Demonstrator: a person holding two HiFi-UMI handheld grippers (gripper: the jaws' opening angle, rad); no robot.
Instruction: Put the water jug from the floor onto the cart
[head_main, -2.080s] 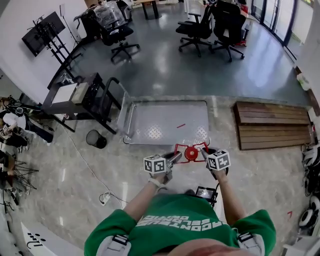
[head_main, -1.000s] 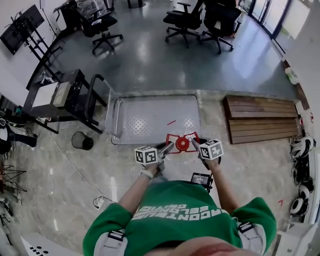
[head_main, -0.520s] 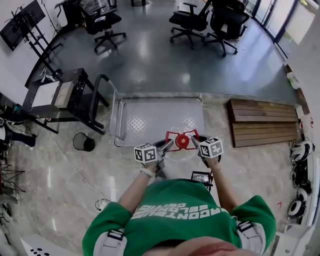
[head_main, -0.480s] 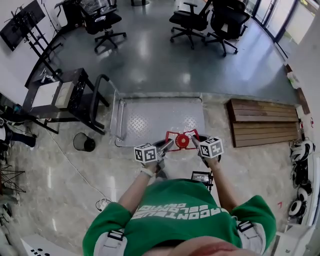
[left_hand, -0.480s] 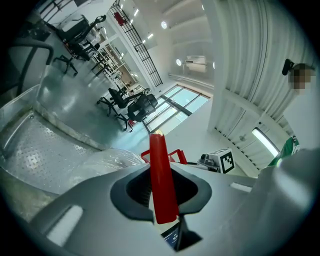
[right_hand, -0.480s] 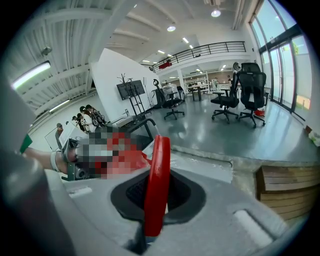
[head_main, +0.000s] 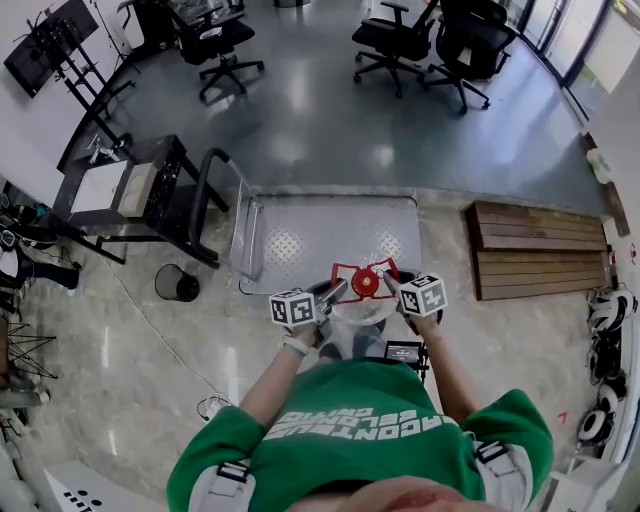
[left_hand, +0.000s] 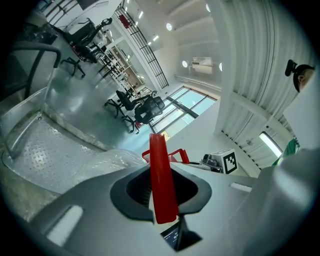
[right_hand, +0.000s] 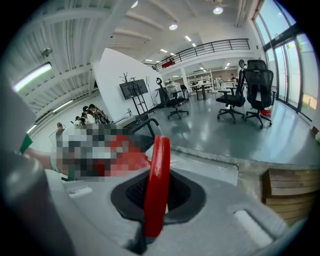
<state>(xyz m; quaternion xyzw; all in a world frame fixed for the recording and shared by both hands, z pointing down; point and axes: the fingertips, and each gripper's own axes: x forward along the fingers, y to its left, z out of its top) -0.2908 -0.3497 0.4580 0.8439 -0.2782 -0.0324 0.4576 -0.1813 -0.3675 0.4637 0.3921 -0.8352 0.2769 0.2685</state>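
Left gripper (head_main: 335, 292): jaws clamped on one red bar of the handle (left_hand: 161, 186).
Right gripper (head_main: 391, 285): jaws pressed tight on another red bar of that handle (seen edge-on in its own view).
Water jug (head_main: 362, 311): clear with a red cap, carried between both grippers, at the near edge of the cart deck, toward its right corner.
Cart (head_main: 320, 235): flat metal platform, its push bar (head_main: 215, 200) at the left end.
Floor (head_main: 200, 330): pale marble under the person.

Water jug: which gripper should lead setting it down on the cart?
Left, marginally. The left gripper and right gripper both clamp the red handle, with the water jug hanging between them by the near edge of the cart. Its bare deck lies ahead, slightly leftward.
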